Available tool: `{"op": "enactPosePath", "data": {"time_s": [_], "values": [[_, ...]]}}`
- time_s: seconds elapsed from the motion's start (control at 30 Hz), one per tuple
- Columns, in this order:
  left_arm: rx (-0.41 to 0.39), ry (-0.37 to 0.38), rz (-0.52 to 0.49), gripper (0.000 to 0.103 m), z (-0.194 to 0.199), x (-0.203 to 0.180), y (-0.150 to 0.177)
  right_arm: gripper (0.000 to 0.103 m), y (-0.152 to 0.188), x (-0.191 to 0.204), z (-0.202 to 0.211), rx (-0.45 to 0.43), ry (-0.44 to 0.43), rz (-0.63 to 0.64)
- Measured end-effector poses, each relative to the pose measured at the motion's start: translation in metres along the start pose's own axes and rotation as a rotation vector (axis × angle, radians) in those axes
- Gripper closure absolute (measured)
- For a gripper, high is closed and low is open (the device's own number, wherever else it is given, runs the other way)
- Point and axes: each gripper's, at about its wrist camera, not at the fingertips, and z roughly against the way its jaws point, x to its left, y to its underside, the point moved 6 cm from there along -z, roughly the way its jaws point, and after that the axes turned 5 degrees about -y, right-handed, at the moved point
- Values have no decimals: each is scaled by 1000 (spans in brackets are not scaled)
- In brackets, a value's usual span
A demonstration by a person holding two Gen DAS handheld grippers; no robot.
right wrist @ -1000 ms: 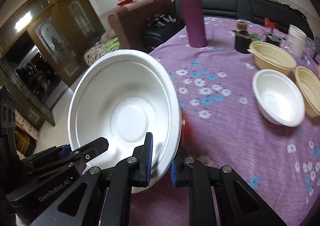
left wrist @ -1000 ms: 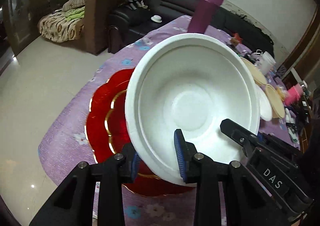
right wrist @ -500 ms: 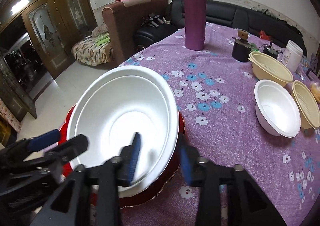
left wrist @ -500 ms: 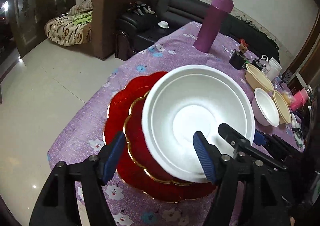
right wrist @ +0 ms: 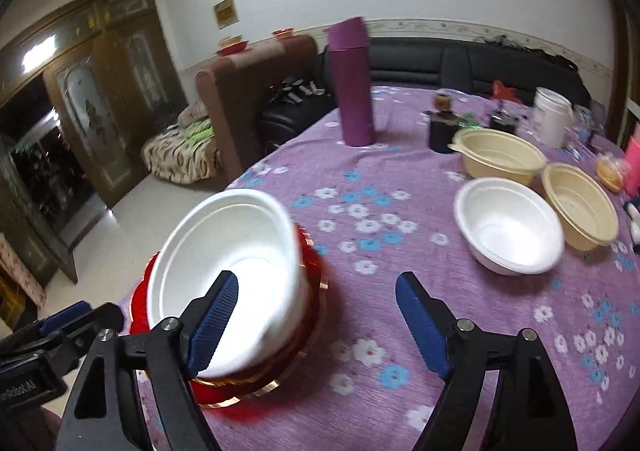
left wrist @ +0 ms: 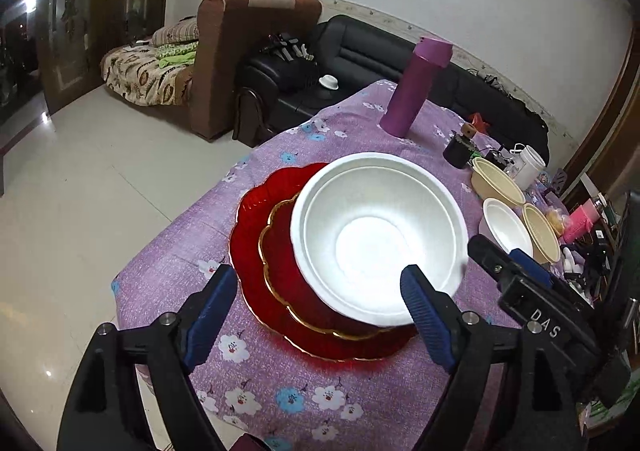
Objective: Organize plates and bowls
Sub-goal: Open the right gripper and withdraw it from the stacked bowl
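Sat nested on red plates [left wrist: 276,291] at table's nine o'clock: large white bowl [left wrist: 380,239], light, brittle foam; best pinched gently at rim. Left gripper [left wrist: 316,303] and right gripper [right wrist: 316,315] gaped wide, empty.

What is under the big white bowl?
The white bowl sits on a gold-rimmed red plate, which lies on a bigger red plate. The bowl hides the plates' middles.
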Motion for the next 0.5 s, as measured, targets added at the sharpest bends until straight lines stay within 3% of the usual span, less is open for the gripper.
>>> {"op": "enactPosePath", "data": {"time_s": [0.5], "values": [[-27, -34, -231, 16, 14, -91, 45, 18, 40, -89, 53, -16, 70, -130]]}}
